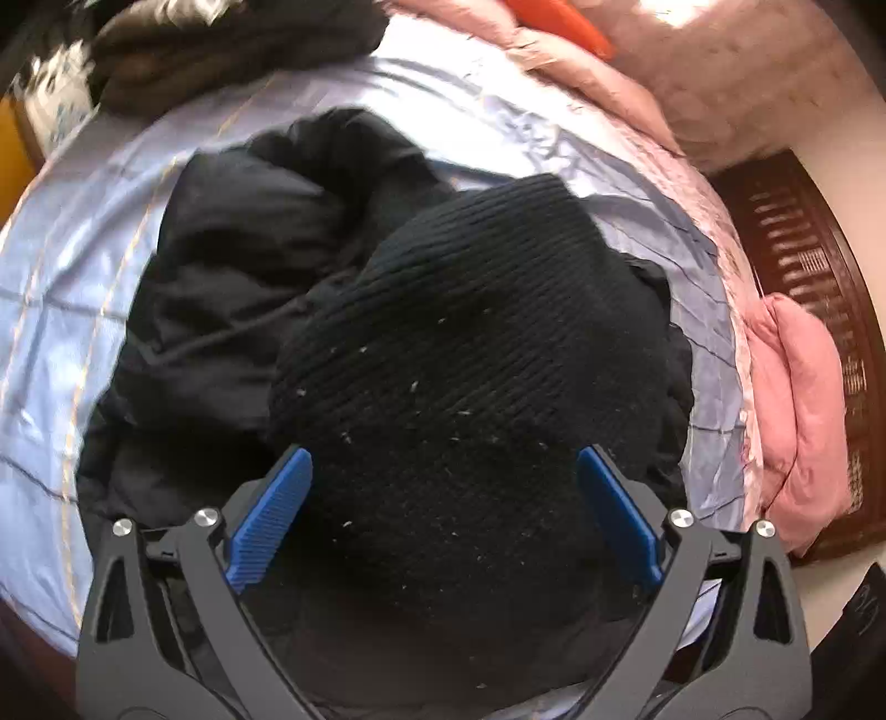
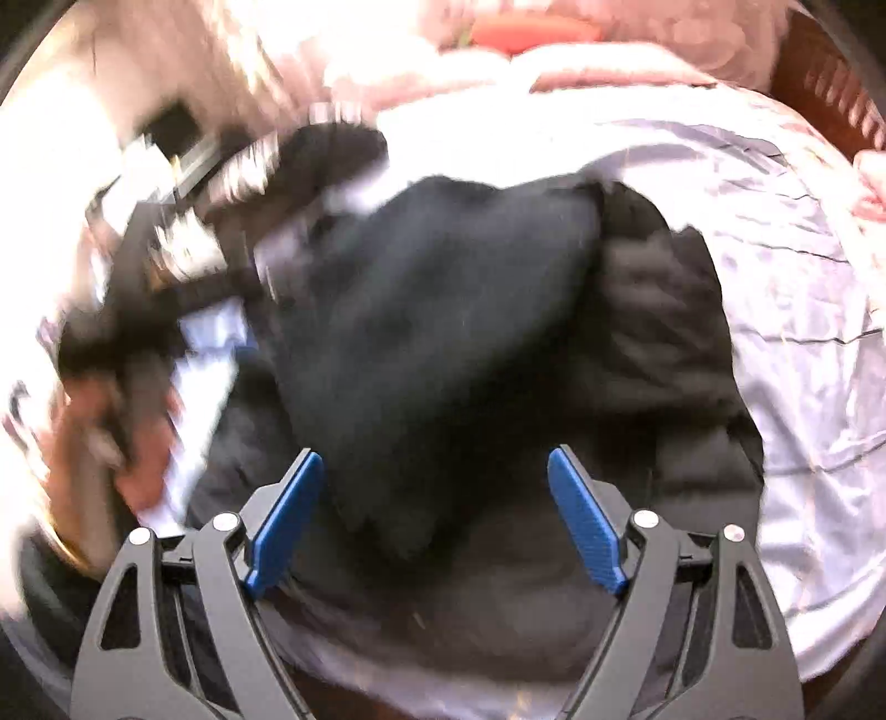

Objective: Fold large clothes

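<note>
A large black garment (image 1: 238, 288) lies bunched on a pale lilac bedsheet (image 1: 66, 266). Its ribbed knit part (image 1: 470, 343) rises close to the camera. My left gripper (image 1: 443, 459) is open, its blue pads (image 1: 277, 509) wide apart on either side of the ribbed knit, not closed on it. In the blurred right wrist view the same black garment (image 2: 443, 310) lies heaped on the sheet (image 2: 803, 332). My right gripper (image 2: 434, 465) is open over it, blue pads (image 2: 587, 526) apart. The left gripper and the hand holding it (image 2: 138, 310) show blurred at the left.
A pink quilt (image 1: 797, 399) lies along the right edge of the bed, with a dark wooden bed frame (image 1: 803, 266) beyond it. A dark brown bundle of clothes (image 1: 221, 50) sits at the far end. An orange item (image 1: 559, 22) lies on the pink bedding.
</note>
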Demonstrator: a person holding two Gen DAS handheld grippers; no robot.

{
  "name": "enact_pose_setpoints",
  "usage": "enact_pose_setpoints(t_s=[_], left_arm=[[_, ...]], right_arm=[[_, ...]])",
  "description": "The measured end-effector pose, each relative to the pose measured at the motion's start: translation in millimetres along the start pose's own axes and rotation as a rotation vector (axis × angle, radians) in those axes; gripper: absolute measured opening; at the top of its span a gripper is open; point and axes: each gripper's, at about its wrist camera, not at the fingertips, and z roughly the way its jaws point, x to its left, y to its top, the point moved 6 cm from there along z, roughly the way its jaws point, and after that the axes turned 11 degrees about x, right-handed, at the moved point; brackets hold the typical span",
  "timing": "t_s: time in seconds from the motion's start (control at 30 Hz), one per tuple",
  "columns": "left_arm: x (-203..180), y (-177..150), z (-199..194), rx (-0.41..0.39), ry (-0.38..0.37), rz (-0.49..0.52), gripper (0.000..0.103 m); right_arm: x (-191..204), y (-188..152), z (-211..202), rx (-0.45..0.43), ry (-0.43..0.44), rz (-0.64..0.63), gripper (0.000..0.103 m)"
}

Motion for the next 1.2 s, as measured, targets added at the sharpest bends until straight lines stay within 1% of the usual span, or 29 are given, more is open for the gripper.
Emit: enact_pose_setpoints(t_s=[0.03,0.07,0.1,0.13,0.2,0.27,0.3,0.33,0.4,0.47,0.5,0.57,0.6,0.67,0.7,0.77,0.8,0.87,0.9,0.93,0.97,1.0,1.03,1.07,1.17,1.2], left_arm=[[4.6,0.8,6.0,0.006,0.009,-0.016,0.098],[10.2,1.5,10.2,0.012,0.029,-0.035,0.098],[13.9,1.2,14.4,0.016,0.048,-0.046,0.098],[19.3,1.4,18.4,0.022,0.069,-0.06,0.098],[31.5,3.7,25.7,0.024,0.104,-0.098,0.098],[43.8,7.9,38.1,0.029,0.144,-0.118,0.098],[48.8,8.9,46.3,0.041,0.164,-0.122,0.098],[52.7,10.5,57.9,0.063,0.175,-0.124,0.098],[56.7,12.1,78.0,0.105,0.169,-0.135,0.101],[61.8,14.1,89.8,0.109,0.189,-0.149,0.101],[63.0,15.0,93.6,0.109,0.202,-0.149,0.101],[62.8,17.4,98.5,0.113,0.218,-0.142,0.101],[62.9,17.9,97.1,0.114,0.215,-0.143,0.101],[63.5,16.7,86.3,0.123,0.193,-0.142,0.101],[64.1,15.0,79.1,0.128,0.188,-0.136,0.101],[66.1,9.2,58.1,0.113,0.183,-0.109,0.101],[66.3,8.2,49.5,0.096,0.188,-0.084,0.101],[67.4,10.3,46.0,0.076,0.246,-0.029,0.101],[67.7,9.3,51.5,0.087,0.284,-0.013,0.101],[70.7,7.5,60.9,0.115,0.311,-0.009,0.101],[74.9,2.7,76.1,0.168,0.311,-0.016,0.101],[79.1,-1.2,88.5,0.221,0.291,-0.031,0.101],[81.4,-4.5,97.9,0.259,0.275,-0.047,0.101],[83.2,-4.5,100.8,0.265,0.268,-0.061,0.101],[84.9,1.5,81.9,0.238,0.253,-0.05,0.101],[87.7,1.9,70.7,0.223,0.247,-0.041,0.101]], right_arm=[[5.7,7.3,7.8,0.005,0.033,-0.014,0.084],[11.6,14.9,24.3,0.025,0.06,-0.026,0.084],[15.9,21.0,38.6,0.055,0.087,-0.026,0.083],[19.5,22.7,51.0,0.088,0.12,-0.027,0.08],[29.1,25.7,96.9,0.203,0.203,-0.015,0.074],[22.5,27.5,124.3,0.248,0.174,0.01,0.073],[15.7,28.5,140.9,0.265,0.132,0.009,0.073],[9.5,28.2,150.6,0.279,0.101,0.011,0.072],[-7.9,21.7,176.3,0.309,0.042,0.041,0.07],[-20.7,18.2,189.3,0.324,0.088,0.089,0.07],[-25.6,19.5,191.2,0.326,0.108,0.109,0.07],[-29.9,18.1,185.8,0.325,0.12,0.134,0.069],[-28.1,18.1,175.6,0.314,0.137,0.147,0.068],[-18.7,16.2,152.5,0.293,0.166,0.114,0.068],[-10.2,11.5,137.4,0.281,0.164,0.063,0.068],[9.8,-5.0,117.8,0.276,0.142,-0.07,0.069],[17.0,-13.8,117.7,0.288,0.118,-0.12,0.072],[18.0,-24.6,126.7,0.314,0.054,-0.163,0.074],[13.5,-30.7,139.3,0.332,0.011,-0.168,0.075],[6.5,-32.2,149.2,0.338,-0.014,-0.162,0.076],[-1.3,-32.0,158.7,0.347,-0.032,-0.153,0.076],[-5.5,-33.0,162.4,0.361,-0.038,-0.142,0.076],[-7.9,-30.1,165.0,0.371,-0.032,-0.131,0.076],[-9.9,-27.3,160.8,0.383,-0.005,-0.109,0.076],[-13.7,-20.9,129.0,0.403,0.085,-0.057,0.076],[-20.6,-19.5,107.5,0.399,0.09,-0.05,0.076]])
